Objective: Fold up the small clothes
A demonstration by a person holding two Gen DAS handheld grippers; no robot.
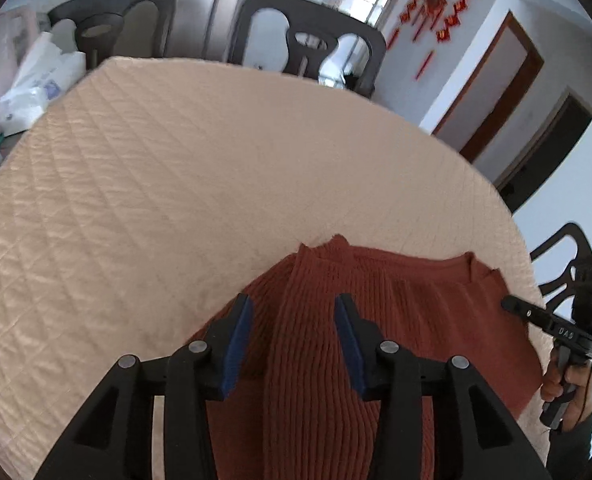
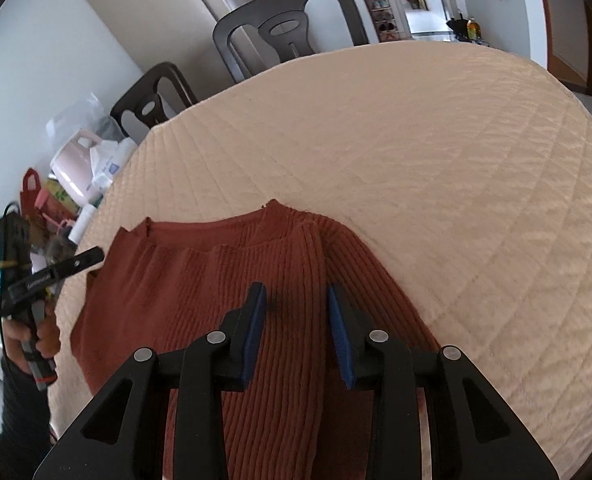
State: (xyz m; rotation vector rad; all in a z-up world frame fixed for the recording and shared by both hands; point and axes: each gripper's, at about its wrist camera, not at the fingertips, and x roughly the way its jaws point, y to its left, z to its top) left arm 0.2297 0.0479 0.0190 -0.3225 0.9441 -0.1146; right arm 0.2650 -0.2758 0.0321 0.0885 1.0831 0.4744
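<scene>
A rust-red ribbed sweater [image 1: 416, 304] [image 2: 167, 288] lies flat on the quilted beige table cover [image 1: 175, 168], neckline toward the far side. One sleeve [image 1: 304, 344] is folded lengthwise over its body. My left gripper [image 1: 291, 310] hovers over that sleeve with its blue pads [image 1: 237, 332] apart and nothing pinched. My right gripper [image 2: 296, 300] stands over the other folded sleeve [image 2: 296, 264], its jaws parted too and the pads clear of the knit. Each view shows the other gripper from the side: the right one [image 1: 512, 303] and the left one [image 2: 93, 257], both in a person's hands.
Dark chairs [image 1: 312, 36] [image 2: 287, 24] stand along the far table edge, and another chair [image 1: 560, 248] stands at the right. Plastic bags [image 1: 39, 80], a pink kettle [image 2: 71, 160] and bottles crowd the table's left end. Bare cover [image 2: 456, 160] stretches beyond the sweater.
</scene>
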